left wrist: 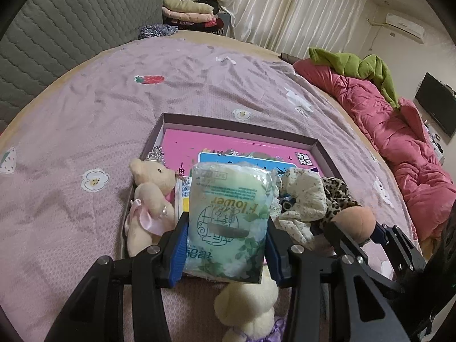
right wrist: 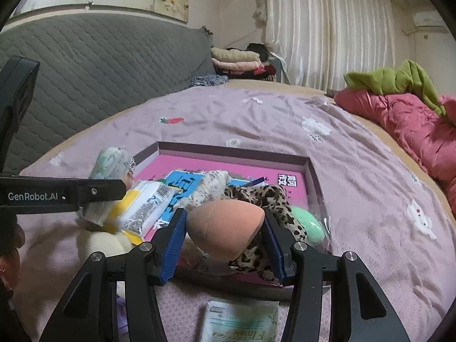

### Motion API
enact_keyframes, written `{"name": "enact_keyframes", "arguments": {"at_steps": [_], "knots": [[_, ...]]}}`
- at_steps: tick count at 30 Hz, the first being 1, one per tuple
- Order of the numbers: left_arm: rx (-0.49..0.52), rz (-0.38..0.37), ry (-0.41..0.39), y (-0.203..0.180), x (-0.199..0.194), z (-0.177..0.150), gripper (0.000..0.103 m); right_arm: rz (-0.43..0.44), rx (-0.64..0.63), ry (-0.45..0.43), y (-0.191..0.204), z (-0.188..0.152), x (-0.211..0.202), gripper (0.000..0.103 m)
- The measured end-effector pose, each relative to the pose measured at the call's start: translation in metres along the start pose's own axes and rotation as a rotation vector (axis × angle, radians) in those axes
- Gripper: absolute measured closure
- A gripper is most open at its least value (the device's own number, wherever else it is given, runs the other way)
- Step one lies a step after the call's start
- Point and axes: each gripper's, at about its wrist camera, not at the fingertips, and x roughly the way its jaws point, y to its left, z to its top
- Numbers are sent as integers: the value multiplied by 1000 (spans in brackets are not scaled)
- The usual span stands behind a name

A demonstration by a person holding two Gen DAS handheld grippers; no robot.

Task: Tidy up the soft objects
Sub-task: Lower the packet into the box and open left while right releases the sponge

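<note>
Soft objects fill the lower half of the left wrist view: a green tissue pack [left wrist: 228, 222] printed "Flower" sits at the centre of the frame, clamped between the blue pads of the left gripper [left wrist: 226, 249], its lower end pinched and its upper end reaching over the box [left wrist: 242, 131], a shallow open tray with a pink printed floor lying on the lilac bedsheet [left wrist: 85, 108]. At the left of the pack a cream teddy bear [left wrist: 149, 199] in a pink dress leans against the box's left wall. To the right lie a cream floral cloth [left wrist: 305, 196] and a leopard-print cloth [left wrist: 337, 196], heaped in the box. At the right edge the right gripper [left wrist: 359, 228] holds a peach sponge [left wrist: 354, 222]. A pale plush toy [left wrist: 250, 307] lies at the bottom centre, below the pack. A pink quilt [left wrist: 399, 142] runs down the right side. In the right wrist view the peach egg-shaped sponge [right wrist: 225, 228] sits at the centre, squeezed between the pads of the right gripper [right wrist: 225, 245], above the leopard-print cloth [right wrist: 265, 199] in the box [right wrist: 228, 148]. A mint green sponge [right wrist: 307, 222] shows just right of it. At the left the left gripper's finger [right wrist: 94, 192] crosses the frame with the tissue pack [right wrist: 111, 165] seen edge-on behind it; a white and yellow packet [right wrist: 148, 205] lies beside it. A second tissue pack [right wrist: 242, 322] lies at the bottom centre on the bedsheet [right wrist: 356, 199].
</note>
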Motion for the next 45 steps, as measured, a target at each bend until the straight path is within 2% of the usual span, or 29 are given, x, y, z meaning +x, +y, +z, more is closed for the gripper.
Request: {"name": "enact_keyframes", "arguments": {"at_steps": [4, 9, 16, 23, 33, 37, 45], "knots": [[7, 13, 8, 1, 7, 3, 56, 10, -9, 18, 1, -2, 3, 49], [12, 36, 30, 1, 17, 3, 56, 6, -44, 86, 7, -7, 15, 49], [20, 64, 67, 1, 29, 1, 55, 7, -58, 101, 10, -9, 18, 48], [16, 67, 99, 1, 36, 1, 54, 7, -63, 104, 9, -9, 18, 48], [-2, 54, 90, 2, 34, 3, 54, -7, -75, 88, 10, -9, 15, 47], [3, 65, 93, 2, 35, 3, 54, -8, -84, 83, 12, -10, 14, 41], [24, 58, 80, -2, 32, 3, 53, -15, -102, 49, 15, -7, 9, 38]]}}
